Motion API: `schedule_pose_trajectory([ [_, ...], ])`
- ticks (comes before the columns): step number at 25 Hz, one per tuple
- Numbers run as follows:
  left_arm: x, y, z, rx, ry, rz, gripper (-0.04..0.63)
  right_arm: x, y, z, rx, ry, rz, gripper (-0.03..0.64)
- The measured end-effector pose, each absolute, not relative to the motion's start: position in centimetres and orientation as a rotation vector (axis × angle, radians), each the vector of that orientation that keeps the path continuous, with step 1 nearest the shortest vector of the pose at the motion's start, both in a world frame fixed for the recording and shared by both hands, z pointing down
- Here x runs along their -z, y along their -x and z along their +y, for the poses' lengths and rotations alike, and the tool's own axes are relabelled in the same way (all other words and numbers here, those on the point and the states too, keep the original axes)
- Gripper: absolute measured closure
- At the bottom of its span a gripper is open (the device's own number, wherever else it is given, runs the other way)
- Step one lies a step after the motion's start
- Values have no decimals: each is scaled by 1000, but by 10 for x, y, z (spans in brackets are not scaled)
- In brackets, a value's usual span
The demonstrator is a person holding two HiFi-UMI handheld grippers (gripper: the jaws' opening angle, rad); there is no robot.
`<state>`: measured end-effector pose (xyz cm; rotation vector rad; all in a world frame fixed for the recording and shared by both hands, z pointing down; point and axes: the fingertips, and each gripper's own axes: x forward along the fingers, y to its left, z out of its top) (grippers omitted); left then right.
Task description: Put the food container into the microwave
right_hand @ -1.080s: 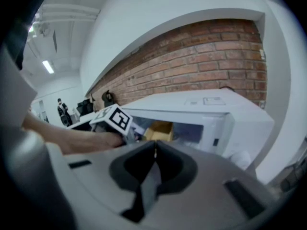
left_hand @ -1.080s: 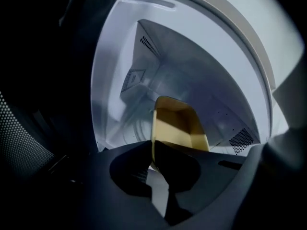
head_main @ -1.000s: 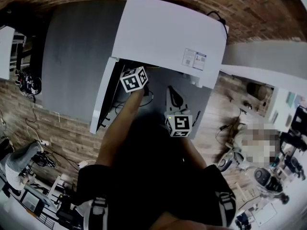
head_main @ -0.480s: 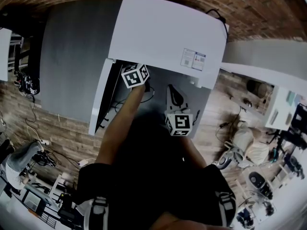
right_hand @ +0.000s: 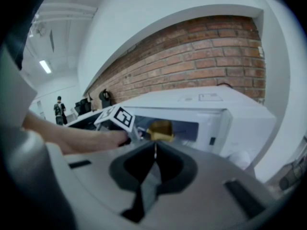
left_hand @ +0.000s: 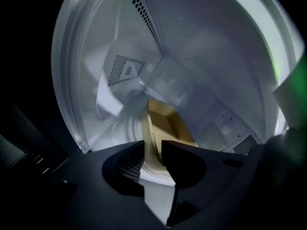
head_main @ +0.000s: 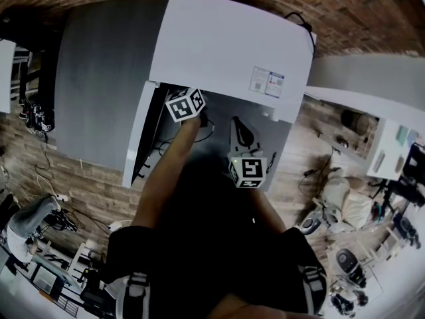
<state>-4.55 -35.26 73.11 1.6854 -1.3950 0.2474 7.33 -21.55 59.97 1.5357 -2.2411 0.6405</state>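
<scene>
The white microwave [head_main: 226, 45] stands with its door [head_main: 136, 138] swung open to the left. A tan food container [left_hand: 168, 123] sits on the glass turntable [left_hand: 127, 128] inside the cavity. My left gripper [left_hand: 153, 147] reaches into the cavity. Its jaws have just been opening, and the container's near wall stands in the gap between them, no longer pinched. Its marker cube [head_main: 184, 105] shows at the microwave's mouth. My right gripper [right_hand: 154, 145] is shut on nothing and hovers outside, in front of the opening, pointing at the container [right_hand: 159, 128].
A brick wall [head_main: 358, 12] runs behind the microwave, and a grey panel [head_main: 99, 78] lies to its left. The person's forearm [right_hand: 72, 138] crosses in front of the open door. Cables, chairs and gear [head_main: 40, 224] lie on the wooden floor around the stand.
In the head view both hands keep almost the same places. The left marker cube sits a touch deeper in the microwave's mouth.
</scene>
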Motion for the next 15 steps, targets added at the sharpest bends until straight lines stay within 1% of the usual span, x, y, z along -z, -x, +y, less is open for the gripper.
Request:
schedule_pose_trajectory([
  [15,-724,56,-333,-177,-1692,-1387,445,-589,-70,-211,-601,-1541,-2257,583],
])
